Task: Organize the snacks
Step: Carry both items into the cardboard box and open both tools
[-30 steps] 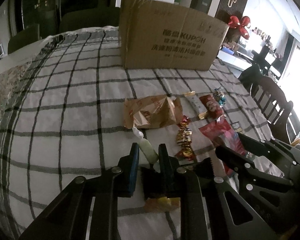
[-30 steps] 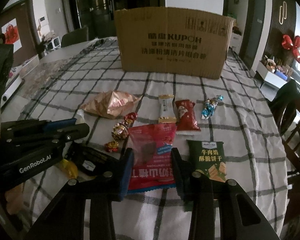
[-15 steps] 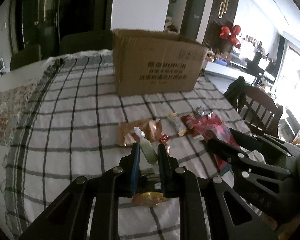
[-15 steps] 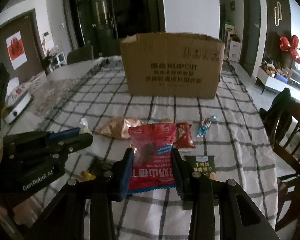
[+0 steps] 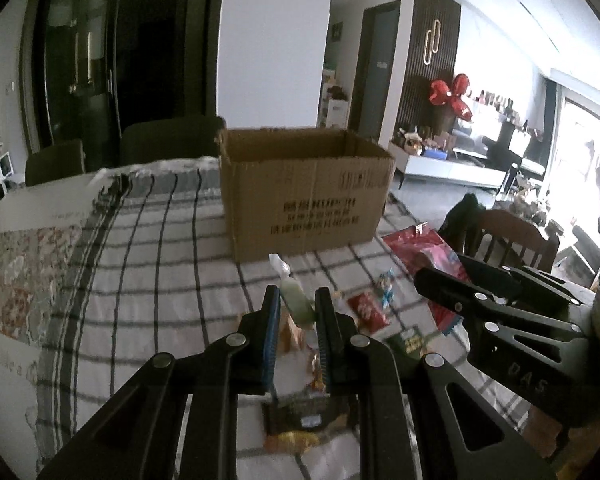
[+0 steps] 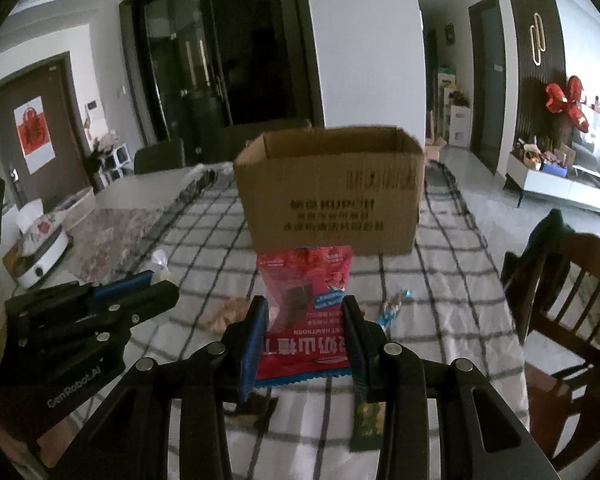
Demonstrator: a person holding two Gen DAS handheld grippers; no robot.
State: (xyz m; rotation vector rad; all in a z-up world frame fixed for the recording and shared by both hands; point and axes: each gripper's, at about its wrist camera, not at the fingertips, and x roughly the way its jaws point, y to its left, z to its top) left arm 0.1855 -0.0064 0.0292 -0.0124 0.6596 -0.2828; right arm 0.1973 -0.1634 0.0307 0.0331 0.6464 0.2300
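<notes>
Right now you are holding a snack in each tool, both lifted clear of the table. Your left tool is pinched nearly closed on a pale green tube snack, whose long axis is running up and away from the pads toward the cardboard box. Your right tool is standing narrow, clamping the red snack packet by its side edges, with the packet's top edge rising toward the box front.

The box is sitting straight ahead of both tools, upright with its top open; only the upper inner walls are showing, so you cannot tell what is lying in it. The right tool appears the nearer of the two to the box front, though not by much. Between you and the box, a blue twisted candy, a small red wrapper and a green packet are lying on the checked cloth, waiting their turn.
</notes>
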